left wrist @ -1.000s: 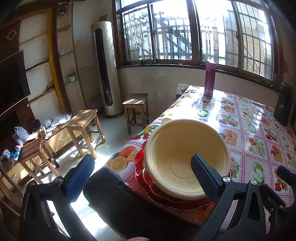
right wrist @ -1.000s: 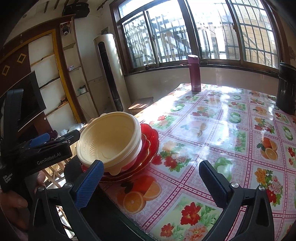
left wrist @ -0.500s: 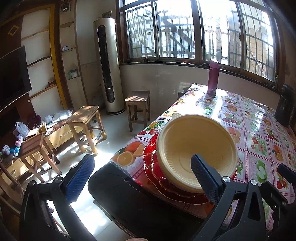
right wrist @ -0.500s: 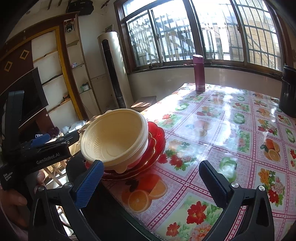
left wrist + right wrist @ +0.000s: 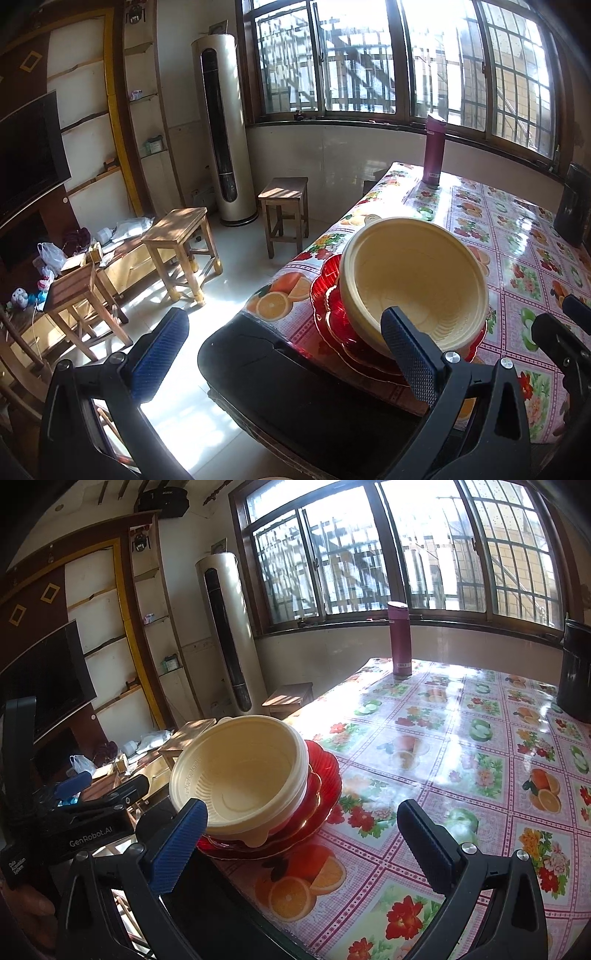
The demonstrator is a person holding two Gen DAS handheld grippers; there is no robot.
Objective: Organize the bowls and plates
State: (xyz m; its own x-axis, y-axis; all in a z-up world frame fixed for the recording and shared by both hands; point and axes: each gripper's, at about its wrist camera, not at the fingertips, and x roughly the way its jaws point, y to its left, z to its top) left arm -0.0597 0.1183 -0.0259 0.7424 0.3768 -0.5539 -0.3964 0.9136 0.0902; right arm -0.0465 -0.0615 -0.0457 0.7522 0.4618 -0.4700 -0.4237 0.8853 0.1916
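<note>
A stack of cream plastic bowls rests tilted on a pile of red scalloped plates at the table's near left corner. My left gripper is open, off the table's left edge, its right finger in front of the bowls. My right gripper is open too, just short of the stack, with nothing between its fingers. The left gripper also shows at the left of the right wrist view, with a hand under it.
The table wears a glossy fruit-print cloth. A maroon flask stands at its far edge, a black container at the far right. Wooden stools and a tall air conditioner stand on the floor to the left.
Both grippers have drawn back and away from the stack, so the bowls and plates look smaller. The stack itself has not moved.
</note>
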